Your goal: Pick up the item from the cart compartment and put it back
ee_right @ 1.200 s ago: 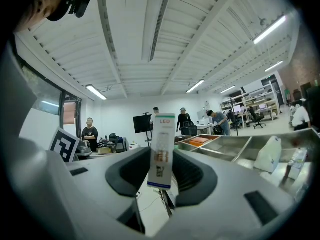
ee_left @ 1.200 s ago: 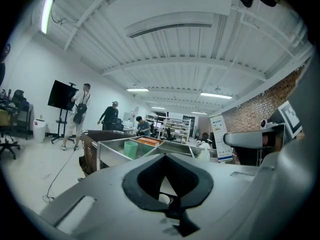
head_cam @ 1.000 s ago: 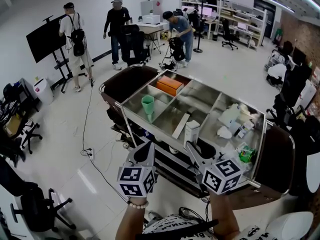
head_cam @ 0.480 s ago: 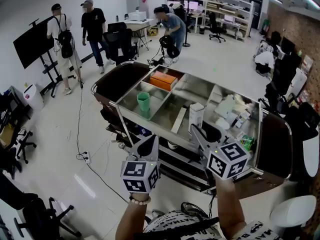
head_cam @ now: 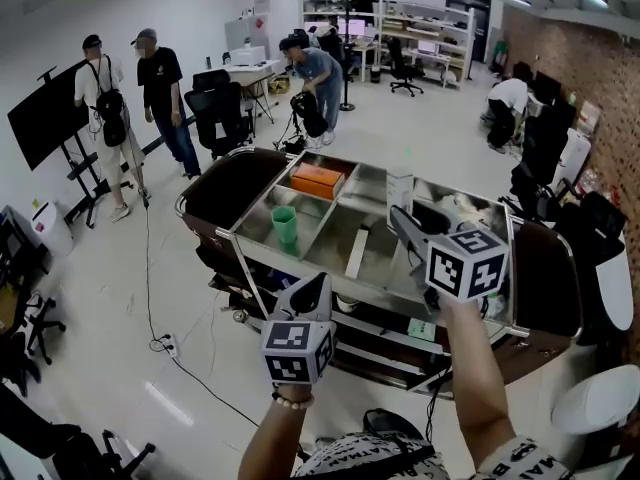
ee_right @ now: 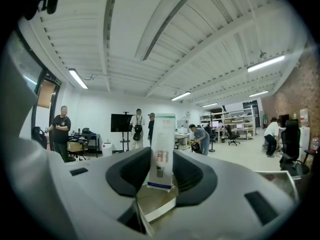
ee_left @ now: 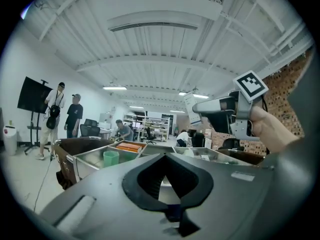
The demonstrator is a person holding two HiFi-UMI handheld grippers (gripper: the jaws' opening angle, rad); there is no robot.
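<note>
My right gripper point(head_cam: 398, 214) was pinching the white carton point(head_cam: 400, 186), one jaw on each of its broad sides. In the right gripper view the carton point(ee_right: 161, 151) stood upright between the dark pads point(ee_right: 126, 173), a green band along its top edge and small print low on its face. It hung in the air above the cart point(head_cam: 245, 243), over the steel compartments toward the cart's right end and touching none of them. The left gripper view confirmed this, with the carton point(ee_left: 189, 109) riding high over the cart's rim.

My left gripper point(head_cam: 319, 284) sat at the near side of the cart, lower than the right one. Its jaws were pressed together at the tips with nothing between them, which its own view point(ee_left: 162, 157) showed plainly.

In the cart, a green cup point(head_cam: 286, 224) stood in the left front compartment. An orange box point(head_cam: 317, 180) lay in the compartment behind it, and a pale flat strip point(head_cam: 357, 253) lay in the middle compartment. The right-end compartment held mixed packets point(head_cam: 464, 212) I could not make out.

Beyond the cart's far side, several people point(head_cam: 158, 98) stood on the floor.
</note>
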